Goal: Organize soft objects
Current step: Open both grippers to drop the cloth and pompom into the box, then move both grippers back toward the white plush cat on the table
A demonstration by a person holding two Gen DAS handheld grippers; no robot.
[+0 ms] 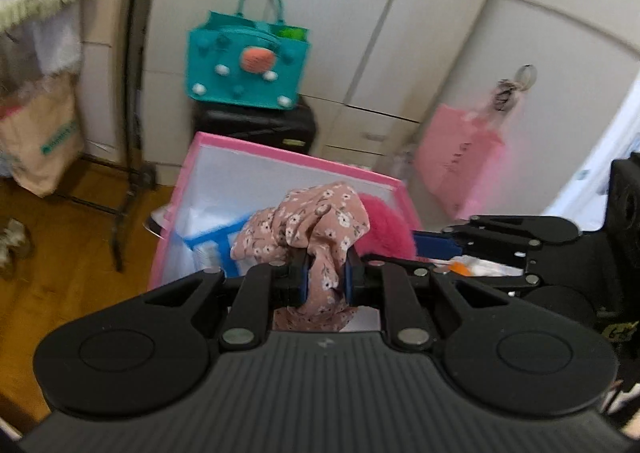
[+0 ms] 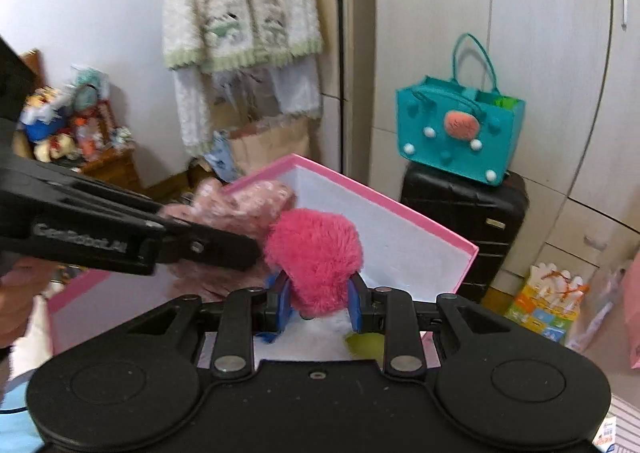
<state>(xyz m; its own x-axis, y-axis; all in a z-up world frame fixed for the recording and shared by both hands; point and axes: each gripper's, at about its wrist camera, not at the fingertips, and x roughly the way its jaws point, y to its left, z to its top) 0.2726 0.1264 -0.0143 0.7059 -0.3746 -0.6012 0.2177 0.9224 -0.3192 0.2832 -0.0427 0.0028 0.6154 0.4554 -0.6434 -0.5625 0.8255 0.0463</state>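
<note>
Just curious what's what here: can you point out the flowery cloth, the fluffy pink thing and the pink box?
flowery cloth (image 1: 308, 221): left wrist view, bunched top.
fluffy pink thing (image 2: 316, 253): right wrist view, furry middle.
pink box (image 2: 400, 199): right wrist view, far rim.

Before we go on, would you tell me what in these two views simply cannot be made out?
- Left wrist view: much of the pink box floor, hidden by the floral cloth held in the left gripper.
- Right wrist view: the yellow-green item in the box, mostly covered by the right gripper holding the pink fluffy toy.
- Left wrist view: the print on the pink hanging bag, blurred.
</note>
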